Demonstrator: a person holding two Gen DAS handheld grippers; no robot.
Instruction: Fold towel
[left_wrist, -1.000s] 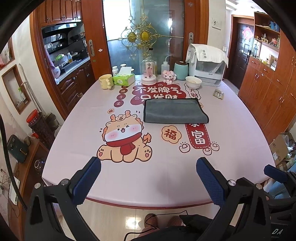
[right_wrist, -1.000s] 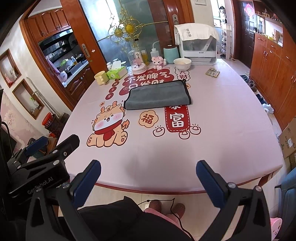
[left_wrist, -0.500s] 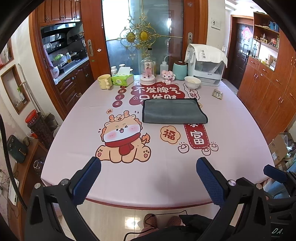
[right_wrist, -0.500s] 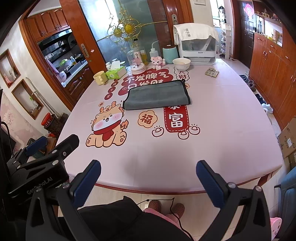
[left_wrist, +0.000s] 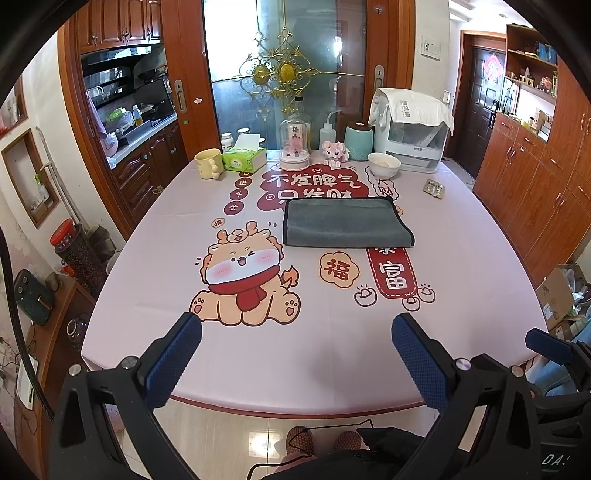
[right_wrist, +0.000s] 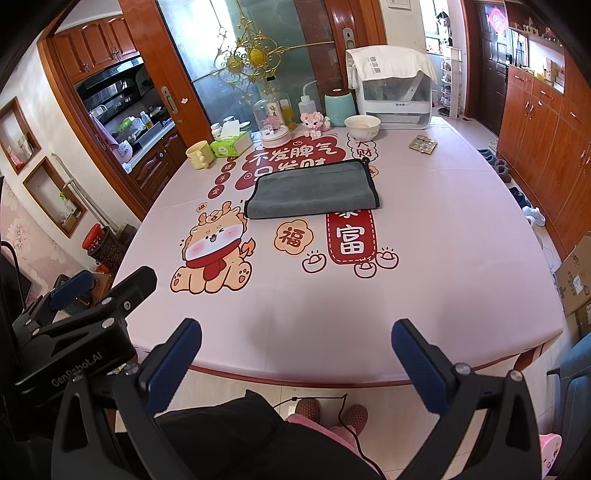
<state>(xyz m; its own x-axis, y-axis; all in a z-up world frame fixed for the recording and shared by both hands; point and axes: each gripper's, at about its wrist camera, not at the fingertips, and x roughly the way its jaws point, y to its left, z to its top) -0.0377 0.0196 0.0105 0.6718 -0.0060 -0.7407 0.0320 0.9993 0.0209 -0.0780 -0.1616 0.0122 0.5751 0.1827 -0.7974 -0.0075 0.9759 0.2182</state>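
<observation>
Left wrist: barely shifted from a second ago, left gripper (left_wrist: 295, 354) wide open, empty, short of the pink printed table (left_wrist: 147, 240); folded grey microfibre towel (left_wrist: 345, 223) mid-table, so folded already or due another fold.

Right wrist: same, right gripper (right_wrist: 295, 354) agape, empty; readable "福", "富", "GenRobot.AI".

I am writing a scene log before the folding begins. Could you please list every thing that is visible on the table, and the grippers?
towel: 1, grey, folded flat, table centre
mug: 1, pale yellow, far left
tissue box: 1, green, beside mug
glass dome: 1, clear, far middle
squeeze bottle: 1, white, behind pink toy
toy: 1, pink, far middle
canister: 1, teal, far middle
bowl: 1, white, far right
appliance: 1, white, cloth-covered, far right
pill pack: 1, silver, right
table: 1, pink printed cover
left gripper: open, near edge
right gripper: open, near edge
</observation>
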